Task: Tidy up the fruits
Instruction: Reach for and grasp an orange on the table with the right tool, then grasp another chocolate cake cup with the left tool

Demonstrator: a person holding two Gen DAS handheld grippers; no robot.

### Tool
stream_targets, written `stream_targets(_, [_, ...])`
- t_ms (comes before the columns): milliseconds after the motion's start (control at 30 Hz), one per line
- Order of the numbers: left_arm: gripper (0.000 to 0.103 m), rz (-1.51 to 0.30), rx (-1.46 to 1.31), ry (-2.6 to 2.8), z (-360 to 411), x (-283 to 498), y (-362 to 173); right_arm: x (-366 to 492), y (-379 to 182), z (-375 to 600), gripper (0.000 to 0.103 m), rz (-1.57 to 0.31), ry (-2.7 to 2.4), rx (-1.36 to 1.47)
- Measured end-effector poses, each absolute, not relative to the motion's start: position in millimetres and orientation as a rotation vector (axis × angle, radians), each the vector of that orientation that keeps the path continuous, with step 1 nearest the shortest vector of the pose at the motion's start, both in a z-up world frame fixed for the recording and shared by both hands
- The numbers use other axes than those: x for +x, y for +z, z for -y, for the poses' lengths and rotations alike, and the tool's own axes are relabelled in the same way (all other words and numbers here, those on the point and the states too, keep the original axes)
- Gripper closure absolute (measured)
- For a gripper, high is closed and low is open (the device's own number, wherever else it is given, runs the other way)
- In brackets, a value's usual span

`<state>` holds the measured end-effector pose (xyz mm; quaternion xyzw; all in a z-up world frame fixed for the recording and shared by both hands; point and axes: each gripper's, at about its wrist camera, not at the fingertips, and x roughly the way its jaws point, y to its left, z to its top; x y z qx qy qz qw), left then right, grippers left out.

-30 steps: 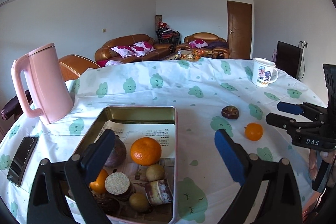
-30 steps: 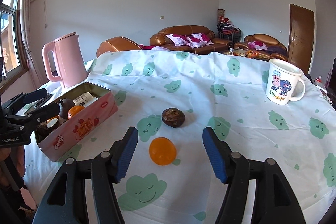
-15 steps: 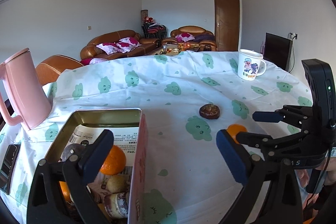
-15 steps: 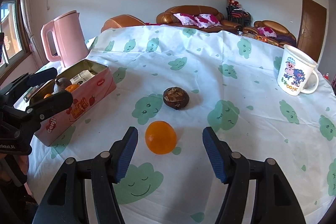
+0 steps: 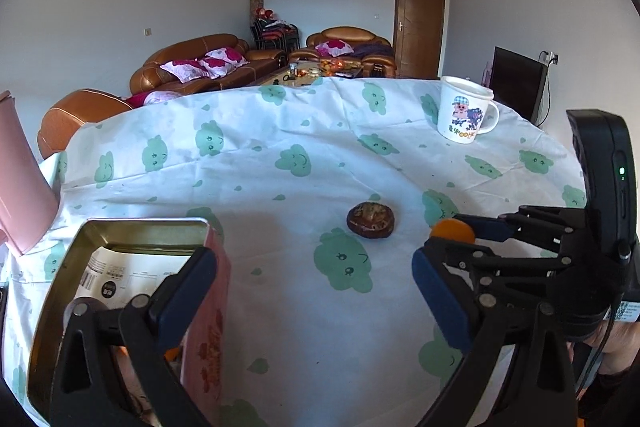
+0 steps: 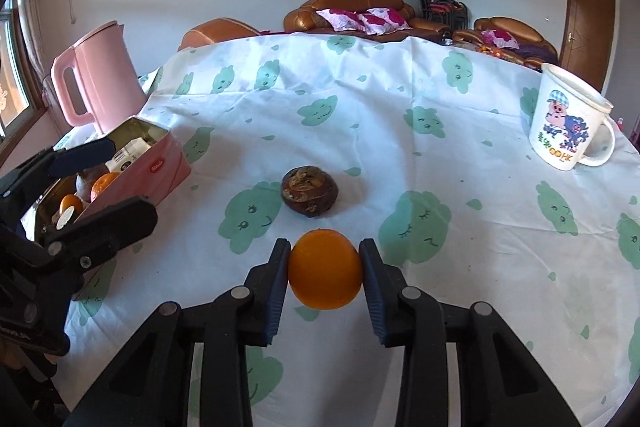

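while its jaws close on the orange [image 6: 325, 269], right hand-held gripper [image 6: 325, 269] beside fruit-filled pink tin [image 6: 158, 163]

Your left gripper [image 5: 312, 291] hides most fruit in the pink tin [image 5: 208, 323]. The kettle [image 5: 20, 187] is cut by the picture's edge. Print on the mug [image 6: 568, 119] is too small to read.

Matt creased cloth [image 6: 400, 131] covers the table; the far-left kettle [image 6: 100, 75] is smooth pink plastic – the near-left tin [image 5: 120, 227] bare dull metal inside, the far-right mug [image 6: 568, 123] glossy.
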<state>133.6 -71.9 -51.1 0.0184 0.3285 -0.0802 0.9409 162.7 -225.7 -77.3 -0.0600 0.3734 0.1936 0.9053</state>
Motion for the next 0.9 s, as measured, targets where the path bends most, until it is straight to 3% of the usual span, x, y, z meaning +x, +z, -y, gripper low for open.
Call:
stream_targets(233, [0.004,-0.763,0.016,-0.196,100,171,-69,179,-72,261,0.066,-0.752,0.283,-0.044])
stream_targets(367, [0.009,-0.805,0.028,-0.198,112,191,-79,182,-71,270,0.066,-0.761,0.282,0.003])
stream_targets(467, [0.024,-0.843,0.02,-0.218,118,205,-87,183,-71,273,0.066,-0.761,0.284,0.016])
stream_targets(533, [0.027,-0.86,0.01,-0.23,122,212,-90,183,-72,273,0.066,-0.763,0.29,0.025])
stream_targets(700, [0.053,-0.898,0.025,-0.265,131,219,-95,184,-73,271,0.066,-0.77,0.311,0.022])
stream_targets(900, [0.057,-0.878,-0.043,-0.273,120,217,-92,181,-71,269,0.066,-0.748,0.324,0.007])
